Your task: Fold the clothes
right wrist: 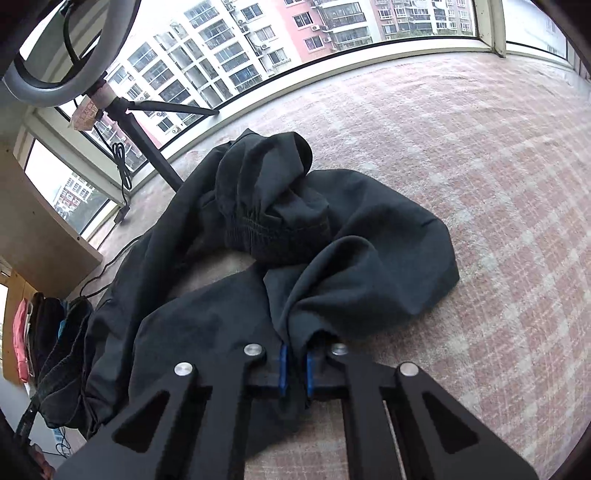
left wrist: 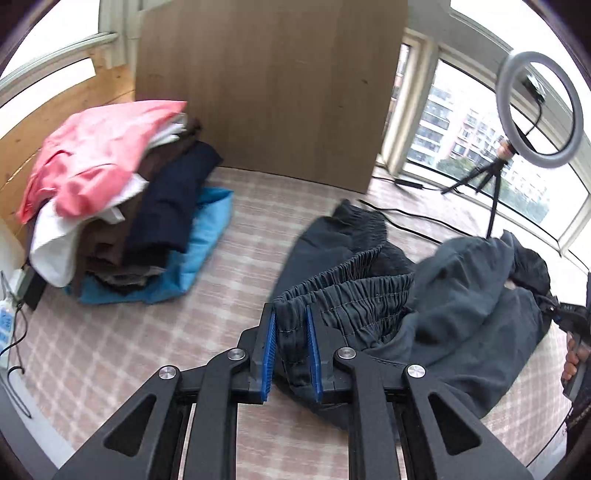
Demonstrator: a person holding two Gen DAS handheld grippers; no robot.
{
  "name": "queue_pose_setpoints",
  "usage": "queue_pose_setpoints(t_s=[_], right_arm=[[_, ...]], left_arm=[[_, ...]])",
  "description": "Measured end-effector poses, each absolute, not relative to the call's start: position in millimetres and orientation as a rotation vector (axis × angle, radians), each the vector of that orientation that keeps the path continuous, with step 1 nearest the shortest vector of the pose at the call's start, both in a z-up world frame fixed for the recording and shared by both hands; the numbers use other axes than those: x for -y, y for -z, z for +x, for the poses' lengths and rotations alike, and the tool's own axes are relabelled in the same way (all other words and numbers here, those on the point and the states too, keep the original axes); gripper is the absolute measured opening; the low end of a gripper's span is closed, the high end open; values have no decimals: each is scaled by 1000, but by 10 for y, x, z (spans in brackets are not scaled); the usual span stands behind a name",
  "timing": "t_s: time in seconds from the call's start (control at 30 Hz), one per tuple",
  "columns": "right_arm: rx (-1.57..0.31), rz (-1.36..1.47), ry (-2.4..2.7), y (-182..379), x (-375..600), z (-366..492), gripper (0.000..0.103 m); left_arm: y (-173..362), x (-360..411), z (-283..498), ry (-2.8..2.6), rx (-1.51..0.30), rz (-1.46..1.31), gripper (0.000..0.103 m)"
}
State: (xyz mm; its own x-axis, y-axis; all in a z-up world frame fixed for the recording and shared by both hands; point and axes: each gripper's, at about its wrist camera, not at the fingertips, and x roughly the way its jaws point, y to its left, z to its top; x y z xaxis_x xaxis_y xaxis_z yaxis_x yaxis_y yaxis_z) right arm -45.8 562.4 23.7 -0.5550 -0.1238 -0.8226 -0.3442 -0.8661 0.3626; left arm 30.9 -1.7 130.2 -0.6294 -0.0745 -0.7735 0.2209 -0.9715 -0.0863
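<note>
Pink plaid carpet (left wrist: 240,229) by bay windows, floor-level scene. One pair of dark trousers (left wrist: 461,295) lies crumpled on it. Left gripper (left wrist: 291,325) pinches the elastic waistband (left wrist: 354,291); right gripper (right wrist: 294,363) is clamped on a trouser fold near the hem. Only left view shows the whole clothes pile (left wrist: 122,206), about five garments, pink on top, and the wooden board (left wrist: 266,85). One ring light (left wrist: 539,107) on a tripod shows in both views.

Bright daylight from windows (right wrist: 332,33), blown-out glare; fisheye-bent edges; slight motion blur.
</note>
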Motion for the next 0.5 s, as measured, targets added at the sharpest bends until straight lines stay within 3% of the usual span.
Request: queue_pose_setpoints(t_s=[0.17,0.5], right_arm=[[-778,-1264,-2604,-558,-5677,-244,5],[-746,-859,-2633,-1640,-6085,783,3]], left_arm=[[-1424,693,625,2561,-389,1137,14],[-1563,934,1126,2535,-479,1101,12]])
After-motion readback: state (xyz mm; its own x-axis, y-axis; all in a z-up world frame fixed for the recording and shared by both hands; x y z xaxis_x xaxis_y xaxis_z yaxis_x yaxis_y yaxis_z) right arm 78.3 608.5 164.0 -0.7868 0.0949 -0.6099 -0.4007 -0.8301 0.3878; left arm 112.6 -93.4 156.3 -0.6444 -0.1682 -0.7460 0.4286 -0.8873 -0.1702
